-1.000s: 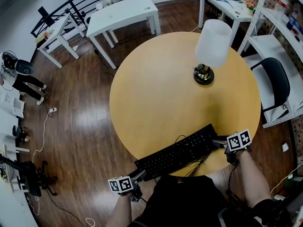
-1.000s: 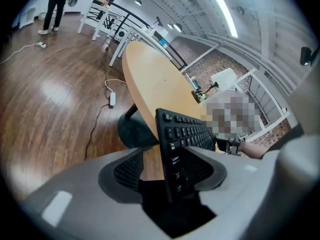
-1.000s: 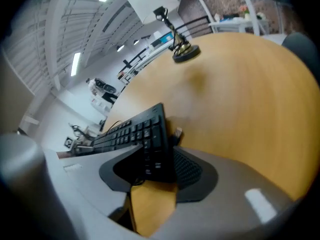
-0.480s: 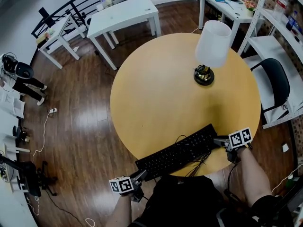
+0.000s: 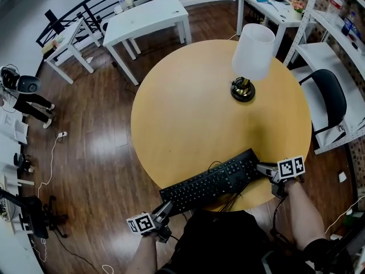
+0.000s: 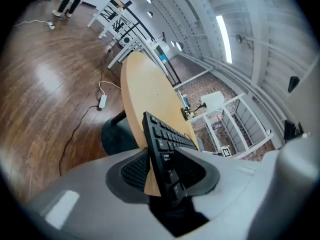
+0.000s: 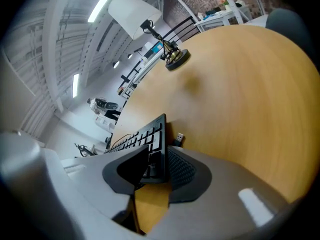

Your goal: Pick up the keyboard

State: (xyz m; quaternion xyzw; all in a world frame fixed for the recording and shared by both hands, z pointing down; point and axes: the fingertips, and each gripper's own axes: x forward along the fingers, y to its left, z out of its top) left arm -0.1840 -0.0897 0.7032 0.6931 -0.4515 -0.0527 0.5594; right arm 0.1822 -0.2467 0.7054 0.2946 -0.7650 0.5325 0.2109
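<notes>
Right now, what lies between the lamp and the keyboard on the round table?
Bare tabletop, per the head view; only a thin black cable loops beside the keyboard, well short of the lamp.

Black keyboard [image 5: 211, 184] slanted across the near rim of the bench [image 5: 188, 113].
It is long, flat and full-size (keys facing up). Its left end juts out past the round wooden edge and its right end lies over the top. A thin black cable [image 5: 214, 166] loops behind it, and the USB plug [image 7: 180, 136] lies loose on the wood just beside the right end.
</notes>
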